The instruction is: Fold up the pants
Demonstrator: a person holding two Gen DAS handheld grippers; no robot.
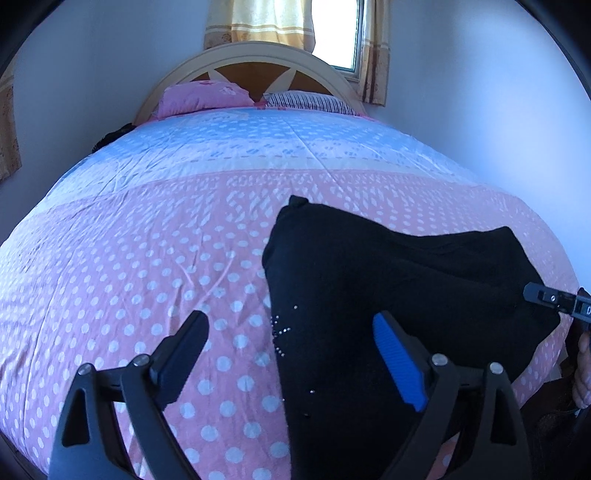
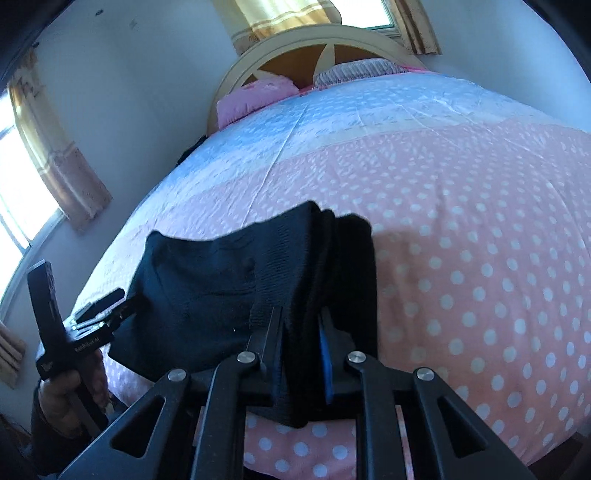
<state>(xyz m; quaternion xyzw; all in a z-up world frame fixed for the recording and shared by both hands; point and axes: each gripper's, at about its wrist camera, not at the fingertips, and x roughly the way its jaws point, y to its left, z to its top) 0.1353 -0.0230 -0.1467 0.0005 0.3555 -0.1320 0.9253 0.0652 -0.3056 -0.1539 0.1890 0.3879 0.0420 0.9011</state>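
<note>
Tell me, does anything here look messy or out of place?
Nothing much. The black pants lie bunched and half-folded on the polka-dot bedspread, one edge pinched in the right tongs. The left tongs hang open. Both pillows sit neatly at the headboard.

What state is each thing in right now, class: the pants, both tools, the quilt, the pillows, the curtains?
Pants: black, bunched in layers, partly lying on the quilt.
Left tool: open, holding nothing.
Right tool: shut on the pants.
Quilt: spread over the bed, lightly creased.
Pillows: lying at the headboard.
Curtains: partly drawn.
</note>
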